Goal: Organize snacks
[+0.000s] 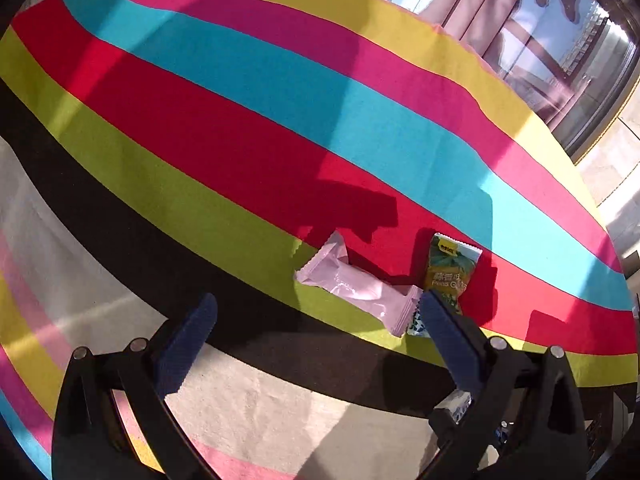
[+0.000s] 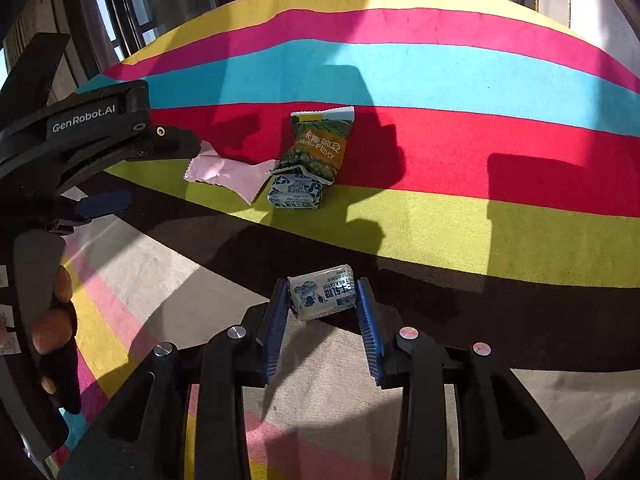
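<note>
A pink snack packet (image 1: 358, 286) lies on the striped cloth, with a green pea packet (image 1: 452, 266) beside it. A blue-white candy packet (image 1: 418, 326) peeks out behind my left gripper's right finger. My left gripper (image 1: 316, 312) is open and empty, just in front of the pink packet. In the right wrist view the pink packet (image 2: 228, 176), the green packet (image 2: 320, 144) and the blue-white packet (image 2: 296, 194) lie together. My right gripper (image 2: 323, 292) is shut on a small white milk candy (image 2: 323, 293), held above the cloth, nearer than the pile.
The striped tablecloth (image 2: 480, 236) covers a table whose far edge meets windows and curtains (image 1: 540, 20). The left gripper's body (image 2: 80, 132) and the person's hand (image 2: 52, 320) fill the left side of the right wrist view.
</note>
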A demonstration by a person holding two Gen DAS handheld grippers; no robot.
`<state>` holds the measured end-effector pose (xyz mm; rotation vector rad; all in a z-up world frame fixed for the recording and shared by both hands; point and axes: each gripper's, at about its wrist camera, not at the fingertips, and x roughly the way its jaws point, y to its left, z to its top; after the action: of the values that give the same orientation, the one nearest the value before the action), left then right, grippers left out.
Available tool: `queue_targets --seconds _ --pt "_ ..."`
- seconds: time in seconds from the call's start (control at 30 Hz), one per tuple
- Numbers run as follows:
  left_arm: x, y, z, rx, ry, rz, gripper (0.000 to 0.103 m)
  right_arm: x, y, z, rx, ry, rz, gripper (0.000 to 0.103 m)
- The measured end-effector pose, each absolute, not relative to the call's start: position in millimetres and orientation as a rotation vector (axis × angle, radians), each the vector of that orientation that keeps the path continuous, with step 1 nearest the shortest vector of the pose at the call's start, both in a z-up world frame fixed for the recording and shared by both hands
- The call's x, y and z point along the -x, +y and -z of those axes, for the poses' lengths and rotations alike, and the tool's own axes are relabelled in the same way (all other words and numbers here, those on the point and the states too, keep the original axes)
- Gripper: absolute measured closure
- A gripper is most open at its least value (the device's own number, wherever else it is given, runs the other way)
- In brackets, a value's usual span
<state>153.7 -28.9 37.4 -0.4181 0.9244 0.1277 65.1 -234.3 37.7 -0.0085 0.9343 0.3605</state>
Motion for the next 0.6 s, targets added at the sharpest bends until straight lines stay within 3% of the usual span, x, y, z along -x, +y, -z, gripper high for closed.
queue_targets --seconds 0.17,0.27,0.3,0.33,0.6 --pt "-200 -58 -25 0.277 1.05 -0.261 0.004 -65 -240 -37 -0.017 0.936 -0.371 0.068" --pt "-192 -59 -16 0.245 1.102 -0.234 0.051 -65 -242 -37 -0.021 0.936 -0.372 0.068" --pt "-183 -57 -16 0.246 1.105 -0.208 0.077 -65 -243 -37 -0.024 0.936 -0.373 0.068" --pt "-173 -53 -17 0.246 1.1 -0.19 0.082 -65 -243 -37 -0.029 0.935 -0.376 0.068" --pt "-138 -39 -19 0.127 1.052 -0.073 0.078 -63 -267 -36 -0.076 0.936 -0.391 0.068"
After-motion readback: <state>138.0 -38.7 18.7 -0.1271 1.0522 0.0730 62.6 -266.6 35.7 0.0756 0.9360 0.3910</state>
